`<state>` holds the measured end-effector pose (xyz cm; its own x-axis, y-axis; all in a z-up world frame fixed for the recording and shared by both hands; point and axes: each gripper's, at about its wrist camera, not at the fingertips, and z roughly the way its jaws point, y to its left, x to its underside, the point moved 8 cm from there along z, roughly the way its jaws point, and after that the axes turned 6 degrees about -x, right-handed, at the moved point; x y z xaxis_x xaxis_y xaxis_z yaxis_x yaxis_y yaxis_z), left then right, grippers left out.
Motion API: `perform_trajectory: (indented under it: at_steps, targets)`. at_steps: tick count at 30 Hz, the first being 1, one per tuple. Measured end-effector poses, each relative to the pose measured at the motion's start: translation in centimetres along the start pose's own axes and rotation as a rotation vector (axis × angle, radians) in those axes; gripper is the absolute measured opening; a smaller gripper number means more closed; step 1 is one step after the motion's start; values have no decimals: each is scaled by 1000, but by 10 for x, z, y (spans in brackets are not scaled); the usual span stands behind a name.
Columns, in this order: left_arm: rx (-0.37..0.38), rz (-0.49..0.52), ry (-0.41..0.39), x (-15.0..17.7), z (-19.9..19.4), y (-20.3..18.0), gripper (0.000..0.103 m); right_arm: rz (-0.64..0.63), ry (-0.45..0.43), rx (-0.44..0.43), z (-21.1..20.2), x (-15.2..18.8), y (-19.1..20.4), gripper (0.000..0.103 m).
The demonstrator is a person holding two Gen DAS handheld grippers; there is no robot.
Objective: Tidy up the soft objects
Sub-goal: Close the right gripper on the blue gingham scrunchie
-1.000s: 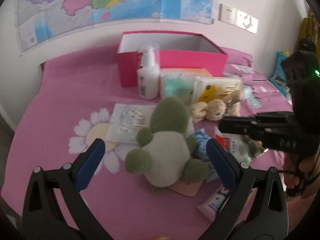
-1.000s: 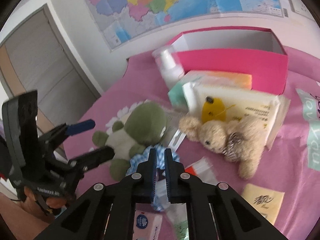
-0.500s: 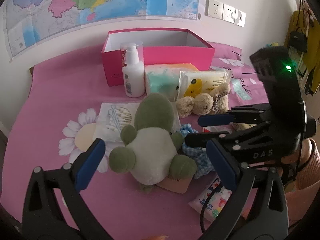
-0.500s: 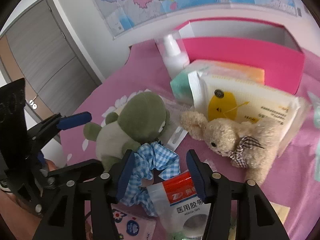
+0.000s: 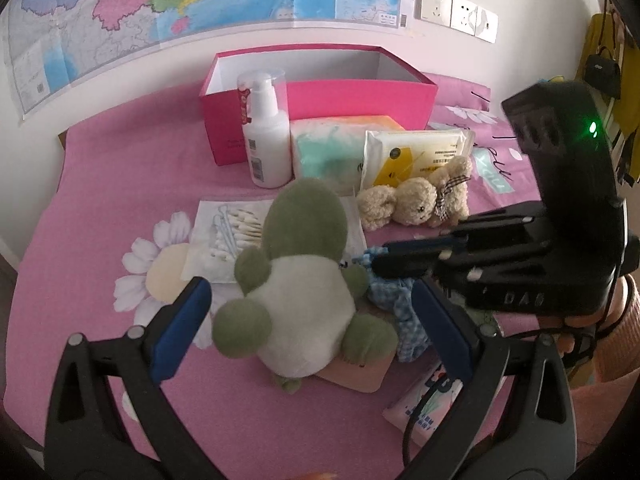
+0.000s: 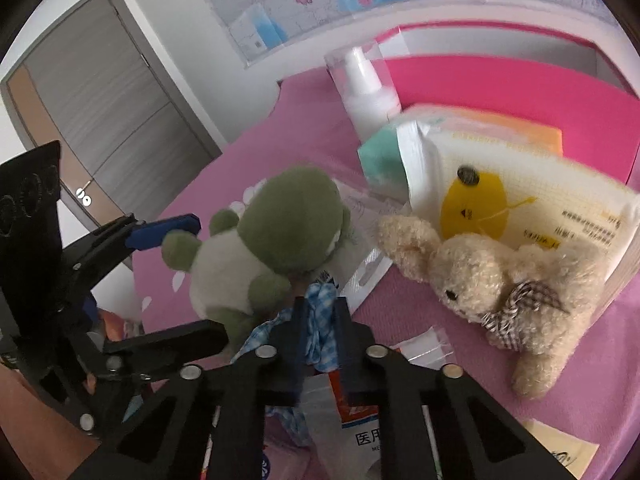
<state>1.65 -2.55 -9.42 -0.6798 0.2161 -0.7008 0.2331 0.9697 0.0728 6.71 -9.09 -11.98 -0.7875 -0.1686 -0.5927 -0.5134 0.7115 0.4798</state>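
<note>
Blue gingham scrunchie (image 6: 320, 320) pinched in the right tongs (image 6: 320, 312), likely bound for the box (image 5: 360, 96); left tongs (image 5: 308, 320) gape wide around the frog (image 5: 296, 280).

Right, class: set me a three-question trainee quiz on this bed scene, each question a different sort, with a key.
1. True or false: the right gripper has its jaws shut on the blue checked scrunchie.
2. Multiple choice: the left gripper has its open jaws either side of which toy? A) the beige plush bunny B) the green plush frog C) the white pump bottle
3. Fill in: the bunny leans against the pack of ____ with the yellow label, in front of the pink box.

Key: 1 true; 2 B; 3 wipes.
</note>
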Motion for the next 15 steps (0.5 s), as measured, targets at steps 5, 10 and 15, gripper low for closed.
perform_trajectory:
  at_steps: [5,10,15]
  targets:
    - [11,13,-31,-7,-7,-3,101,20,-94,-14,-27,-15,0,4]
    - [32,18,-34,-6,-11,-1,101,-17,-29,0,-28,-13,5,15]
    - [36,11,-17,3,-10,3,101,-37,69,6,0,-2,2,54]
